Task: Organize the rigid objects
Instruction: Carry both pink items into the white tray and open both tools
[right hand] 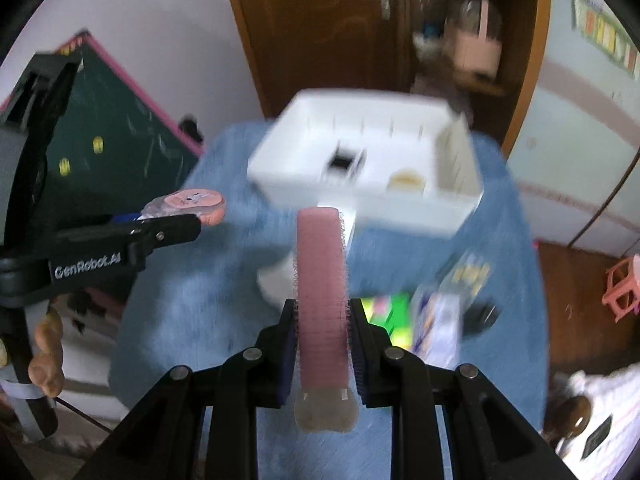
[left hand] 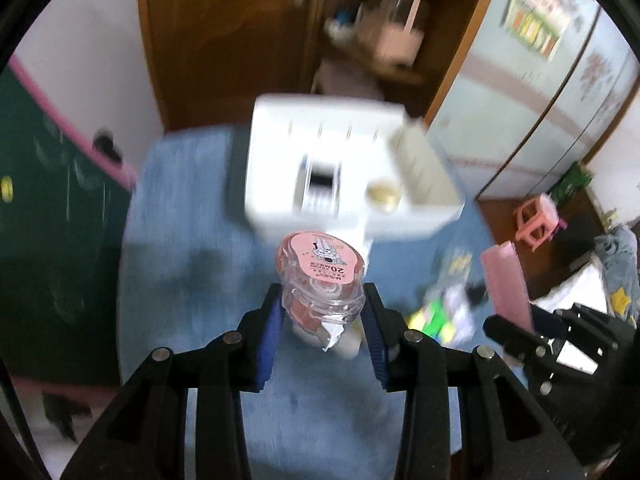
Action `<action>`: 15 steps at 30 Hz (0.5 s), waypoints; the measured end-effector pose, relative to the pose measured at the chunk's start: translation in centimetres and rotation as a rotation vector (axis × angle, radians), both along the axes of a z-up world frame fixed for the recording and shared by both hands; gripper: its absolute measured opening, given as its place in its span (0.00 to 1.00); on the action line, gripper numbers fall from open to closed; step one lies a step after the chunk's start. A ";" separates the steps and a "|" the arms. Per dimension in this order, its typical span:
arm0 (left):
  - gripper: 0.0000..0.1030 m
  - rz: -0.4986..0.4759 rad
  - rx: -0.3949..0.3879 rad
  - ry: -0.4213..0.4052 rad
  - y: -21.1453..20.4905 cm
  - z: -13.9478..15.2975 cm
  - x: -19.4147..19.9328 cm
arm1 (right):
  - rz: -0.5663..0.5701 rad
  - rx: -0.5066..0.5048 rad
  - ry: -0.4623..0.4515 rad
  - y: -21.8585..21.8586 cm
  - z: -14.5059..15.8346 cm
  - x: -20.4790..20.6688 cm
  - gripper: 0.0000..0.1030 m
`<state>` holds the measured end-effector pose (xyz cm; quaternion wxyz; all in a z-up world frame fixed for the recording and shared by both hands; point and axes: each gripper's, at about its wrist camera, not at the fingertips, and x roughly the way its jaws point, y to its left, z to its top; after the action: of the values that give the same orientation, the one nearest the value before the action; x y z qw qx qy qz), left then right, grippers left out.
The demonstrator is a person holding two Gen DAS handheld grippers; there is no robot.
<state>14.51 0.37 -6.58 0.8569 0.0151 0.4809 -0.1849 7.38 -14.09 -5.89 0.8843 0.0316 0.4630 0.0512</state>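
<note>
My left gripper (left hand: 323, 312) is shut on a clear correction-tape dispenser with a pink label (left hand: 320, 276), held above the blue table. It also shows in the right wrist view (right hand: 188, 206), at the left. My right gripper (right hand: 322, 340) is shut on a pink hair roller (right hand: 322, 304), held upright; the roller also shows in the left wrist view (left hand: 506, 284). A white organizer box (left hand: 340, 168) stands ahead on the table, also in the right wrist view (right hand: 360, 164), with a small dark item (right hand: 342, 160) and a yellowish round item (right hand: 406, 180) inside.
The blue-covered table (right hand: 200, 300) carries a green-yellow packet (right hand: 390, 312) and blurred printed packets (right hand: 452, 308) at the right. A green chalkboard (right hand: 120, 128) stands left, a wooden shelf (right hand: 340, 20) behind, a pink stool (left hand: 538, 220) on the floor at right.
</note>
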 end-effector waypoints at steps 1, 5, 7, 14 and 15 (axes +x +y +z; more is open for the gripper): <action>0.40 -0.003 -0.006 -0.036 -0.3 1.6 0.7 | -0.003 -0.003 -0.023 -0.6 1.4 0.8 0.23; 0.40 -0.005 -0.019 -0.149 -1.9 6.5 4.2 | -0.016 0.007 -0.125 -3.4 7.3 4.8 0.23; 0.40 -0.009 -0.019 -0.184 -3.0 7.8 6.3 | -0.026 0.014 -0.164 -4.8 9.4 7.2 0.23; 0.40 -0.006 -0.010 -0.192 -7.1 6.4 14.3 | -0.082 0.041 -0.164 -8.5 9.2 16.5 0.23; 0.40 -0.006 -0.001 -0.180 -7.9 5.5 15.4 | -0.092 0.038 -0.138 -9.2 7.9 18.0 0.23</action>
<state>29.95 -7.54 -1.10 0.8962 0.0327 0.4016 -0.1856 25.42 -23.25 1.97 0.9148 0.0662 0.3979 0.0212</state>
